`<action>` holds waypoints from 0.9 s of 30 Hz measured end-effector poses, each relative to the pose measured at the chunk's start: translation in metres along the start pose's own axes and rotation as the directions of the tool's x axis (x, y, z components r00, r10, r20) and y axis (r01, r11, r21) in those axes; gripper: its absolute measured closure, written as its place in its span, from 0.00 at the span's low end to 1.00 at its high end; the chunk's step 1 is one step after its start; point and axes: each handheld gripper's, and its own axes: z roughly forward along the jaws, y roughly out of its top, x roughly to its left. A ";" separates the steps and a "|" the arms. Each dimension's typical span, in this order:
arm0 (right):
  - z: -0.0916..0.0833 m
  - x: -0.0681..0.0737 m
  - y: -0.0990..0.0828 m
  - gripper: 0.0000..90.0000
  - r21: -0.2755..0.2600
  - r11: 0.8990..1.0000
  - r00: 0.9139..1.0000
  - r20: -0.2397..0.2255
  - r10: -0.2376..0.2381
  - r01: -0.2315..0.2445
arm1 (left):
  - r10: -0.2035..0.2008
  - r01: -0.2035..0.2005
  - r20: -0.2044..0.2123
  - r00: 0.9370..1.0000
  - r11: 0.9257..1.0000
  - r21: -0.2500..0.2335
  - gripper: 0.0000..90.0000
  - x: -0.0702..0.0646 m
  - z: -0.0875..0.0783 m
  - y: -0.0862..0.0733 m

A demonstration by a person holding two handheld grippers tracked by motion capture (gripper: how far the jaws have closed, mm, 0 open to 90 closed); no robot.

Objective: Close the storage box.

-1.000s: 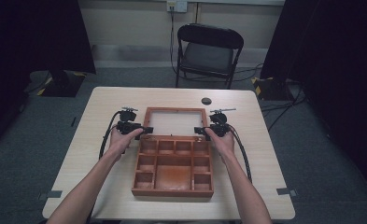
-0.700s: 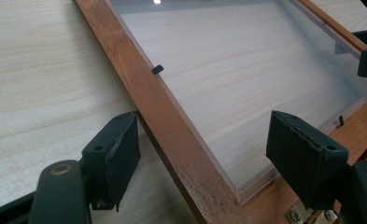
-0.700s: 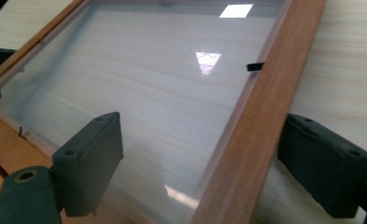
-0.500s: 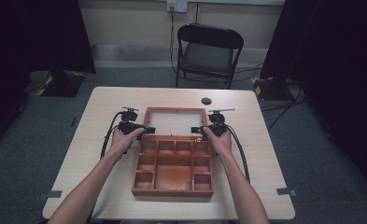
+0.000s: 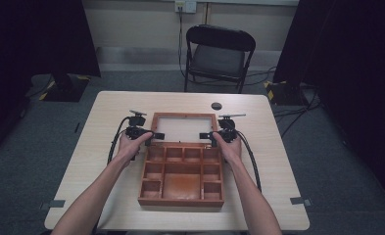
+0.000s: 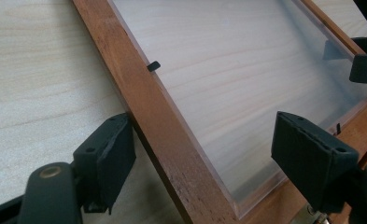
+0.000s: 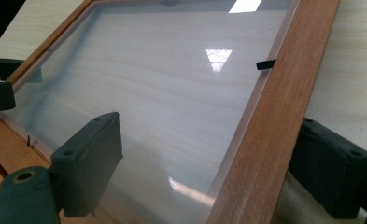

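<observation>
Centrally on pale wood table (image 5: 107, 161): box (image 5: 182, 180), glazed lid (image 5: 183, 127) laid back behind. Left gripper (image 5: 153, 135), right gripper (image 5: 205, 136) agape astride lid's side rails. Beyond: black disc (image 5: 216, 105), chair (image 5: 219, 54), grey carpet (image 5: 43, 132), dark curtains (image 5: 33, 39).

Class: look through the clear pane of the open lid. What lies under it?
Under the clear pane the pale wooden table shows through, its grain visible. What lies under the lid's wooden frame is covered.

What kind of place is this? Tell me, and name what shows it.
Probably a recording studio or lab set up for filming. Black curtains hang on both sides, cables trail over the grey carpet, tape marks lie by the table, and a lone folding chair stands behind it.
</observation>
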 end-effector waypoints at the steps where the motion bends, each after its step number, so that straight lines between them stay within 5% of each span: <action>1: 0.000 0.000 0.000 0.15 0.001 1.000 1.000 0.000 0.004 -0.004 | 0.006 -0.006 -0.001 1.000 1.000 0.000 0.24 0.000 0.000 0.000; 14: -0.013 0.007 0.006 0.26 -0.088 0.995 0.998 0.037 -0.051 0.054 | 0.079 -0.082 -0.046 0.996 0.995 -0.064 0.29 -0.010 -0.010 0.003; 27: -0.032 0.012 0.011 0.31 -0.174 0.980 0.996 0.008 -0.093 0.093 | 0.127 -0.135 -0.070 0.989 0.983 -0.123 0.36 -0.019 -0.027 0.008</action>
